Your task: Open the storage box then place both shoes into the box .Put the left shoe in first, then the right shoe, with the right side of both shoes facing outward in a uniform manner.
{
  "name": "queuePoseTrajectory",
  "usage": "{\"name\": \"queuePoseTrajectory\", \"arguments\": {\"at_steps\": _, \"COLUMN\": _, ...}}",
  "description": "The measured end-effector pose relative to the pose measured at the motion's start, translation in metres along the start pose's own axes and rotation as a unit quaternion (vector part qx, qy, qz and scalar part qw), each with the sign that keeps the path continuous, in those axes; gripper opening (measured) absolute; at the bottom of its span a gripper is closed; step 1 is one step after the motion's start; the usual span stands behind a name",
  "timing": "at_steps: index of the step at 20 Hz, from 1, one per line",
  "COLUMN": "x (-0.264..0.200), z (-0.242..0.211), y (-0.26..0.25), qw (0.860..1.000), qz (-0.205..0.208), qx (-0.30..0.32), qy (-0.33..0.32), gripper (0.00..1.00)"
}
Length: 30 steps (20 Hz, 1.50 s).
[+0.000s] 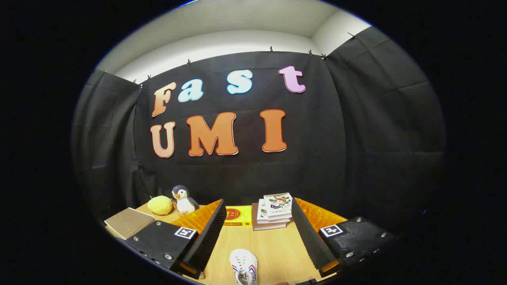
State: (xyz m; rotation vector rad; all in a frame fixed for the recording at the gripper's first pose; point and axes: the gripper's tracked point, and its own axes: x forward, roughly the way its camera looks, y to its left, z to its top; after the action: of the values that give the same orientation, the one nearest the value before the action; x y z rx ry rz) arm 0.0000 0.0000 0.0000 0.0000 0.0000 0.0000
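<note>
The two-finger tool (259, 237) hangs above the pale wooden counter (277, 245), tilted slightly downward toward it, its ridged fingers (206, 233) spread wide apart, gripping nothing.

Wooden table (273, 245) with shoe (244, 270), books (273, 211), penguin (183, 200).
</note>
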Motion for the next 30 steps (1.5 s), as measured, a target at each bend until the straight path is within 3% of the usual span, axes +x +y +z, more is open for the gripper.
{"name": "queuePoseTrajectory", "arguments": {"at_steps": 14, "x": 0.015, "z": -0.01, "y": 0.0, "qw": 0.999, "qz": 0.004, "qx": 0.015, "qy": 0.032, "gripper": 0.98}}
{"name": "queuePoseTrajectory", "arguments": {"at_steps": 21, "x": 0.016, "z": -0.023, "y": -0.001, "qw": 0.999, "qz": 0.001, "qx": -0.009, "qy": 0.038, "gripper": 0.98}}
{"name": "queuePoseTrajectory", "arguments": {"at_steps": 24, "x": 0.021, "z": -0.036, "y": 0.02, "qw": 0.998, "qz": 0.032, "qx": -0.006, "qy": 0.049, "gripper": 0.98}}
{"name": "queuePoseTrajectory", "arguments": {"at_steps": 30, "x": 0.031, "z": -0.09, "y": 0.105, "qw": 0.983, "qz": 0.146, "qx": 0.024, "qy": 0.104, "gripper": 0.98}}
